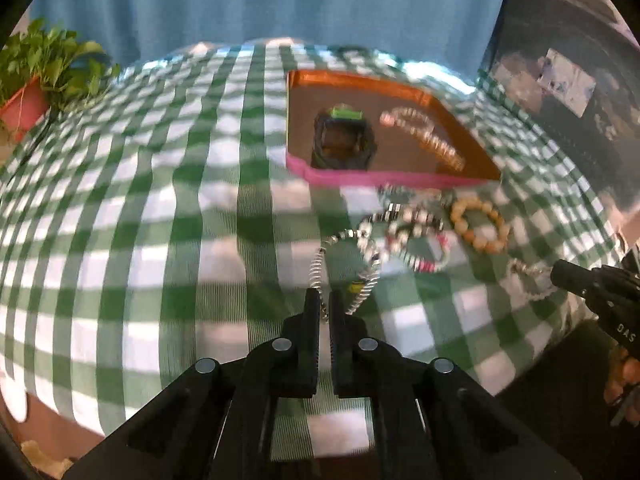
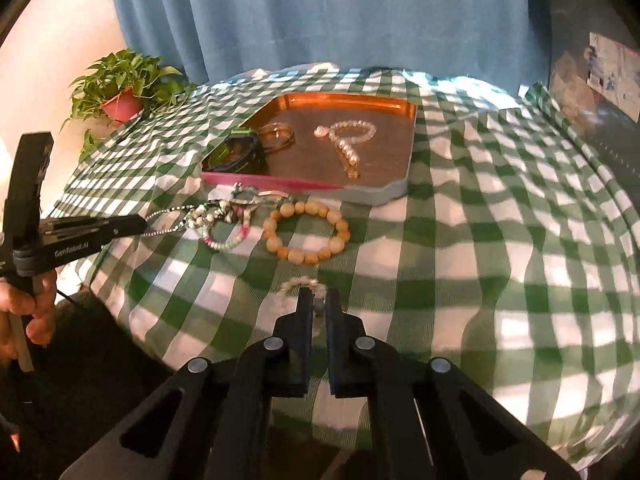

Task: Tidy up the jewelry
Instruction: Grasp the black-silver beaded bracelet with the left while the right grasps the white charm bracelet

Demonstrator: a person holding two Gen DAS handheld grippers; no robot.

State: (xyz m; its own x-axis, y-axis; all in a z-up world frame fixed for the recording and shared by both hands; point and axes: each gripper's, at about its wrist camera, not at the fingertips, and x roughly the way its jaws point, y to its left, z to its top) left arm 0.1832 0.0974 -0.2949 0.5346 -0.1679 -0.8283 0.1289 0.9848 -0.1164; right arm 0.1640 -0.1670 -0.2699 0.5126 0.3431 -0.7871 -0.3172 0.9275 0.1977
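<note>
An orange tray (image 2: 408, 152) with a pink front wall (image 1: 360, 178) holds a black-green watch (image 2: 234, 152), a gold bangle (image 2: 276, 136) and a clear bead bracelet (image 2: 352, 136). In front of it lie a wooden bead bracelet (image 2: 306, 232), a tangle of bead bracelets (image 2: 228, 220) and a silver spring chain (image 1: 344, 264). My left gripper (image 1: 325, 308) is shut on the silver spring chain's end. My right gripper (image 2: 318, 304) is shut on a pale crystal bracelet (image 2: 298, 286) near the table's front edge.
A green-white checked cloth (image 2: 500, 220) covers the table. A potted plant (image 2: 120, 92) stands at the back left edge. A blue curtain (image 2: 320, 12) hangs behind. The right gripper shows at the right of the left wrist view (image 1: 560, 272).
</note>
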